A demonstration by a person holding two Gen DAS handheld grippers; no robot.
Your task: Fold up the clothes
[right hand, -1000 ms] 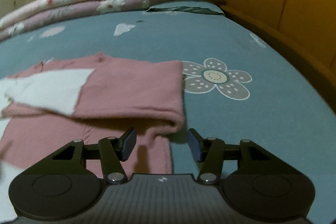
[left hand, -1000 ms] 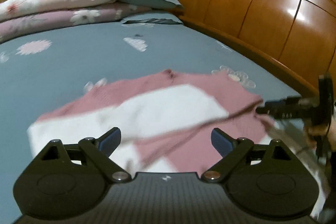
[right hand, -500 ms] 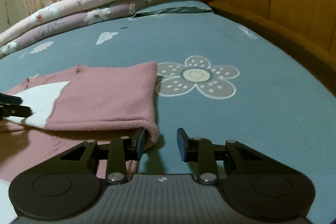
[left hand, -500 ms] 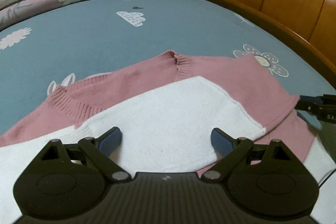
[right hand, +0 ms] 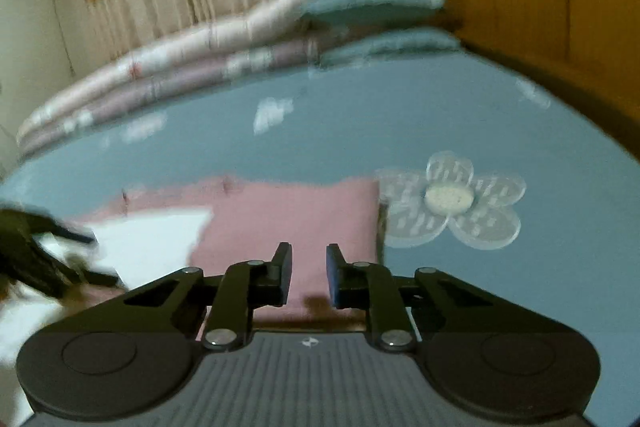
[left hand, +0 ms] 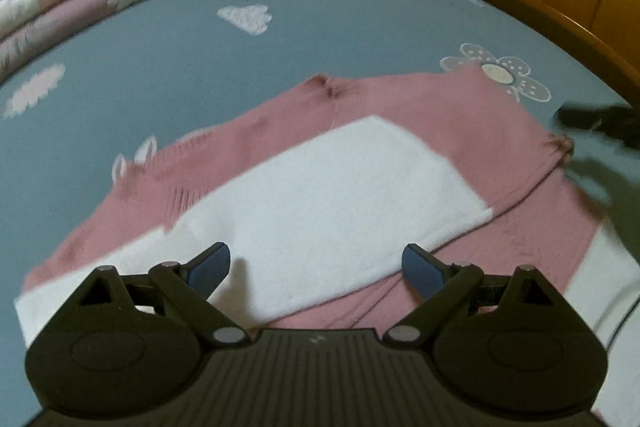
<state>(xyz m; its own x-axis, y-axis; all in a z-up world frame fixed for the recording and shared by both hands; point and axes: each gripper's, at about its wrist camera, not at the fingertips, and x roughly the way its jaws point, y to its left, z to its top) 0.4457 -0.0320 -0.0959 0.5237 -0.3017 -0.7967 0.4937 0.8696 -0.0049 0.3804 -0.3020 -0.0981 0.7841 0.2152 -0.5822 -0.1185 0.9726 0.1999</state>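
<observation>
Now the pink and white sweater (left hand: pixel 360 179) lay flat on the blue bed sheet (left hand: pixel 280 39). One white part was folded across the pink body. A second before, that white part looked smeared. Now it lay flat and smooth, so that fold looked done.

Your left gripper (left hand: pixel 316 263) had come in closer and tipped down more. It hung over the near edge of the white part. Its blue fingers (left hand: pixel 208 265) stood wide apart and held nothing. The cloth showed between them, but they did not touch it.

Your right gripper (right hand: pixel 308 267) had changed the most. A second before, its fingers were wide and the folded pink edge sat just to one side of them. Now the gripper was over the pink part, near the big flower (right hand: pixel 448 199) printed on the sheet. The fingers were closing and only a thin gap was left. Pink cloth showed in that gap. From the left camera, the edge looked bunched up right where the right gripper's tips met it. That hints at a pinch, but you could not tell for sure if the pads were pressing yet.

So it looked like you were picking a spot to hold for the next fold. The left side was still free to grab its own spot. If the right pinch was too thin, the cloth might slip when you lifted.
</observation>
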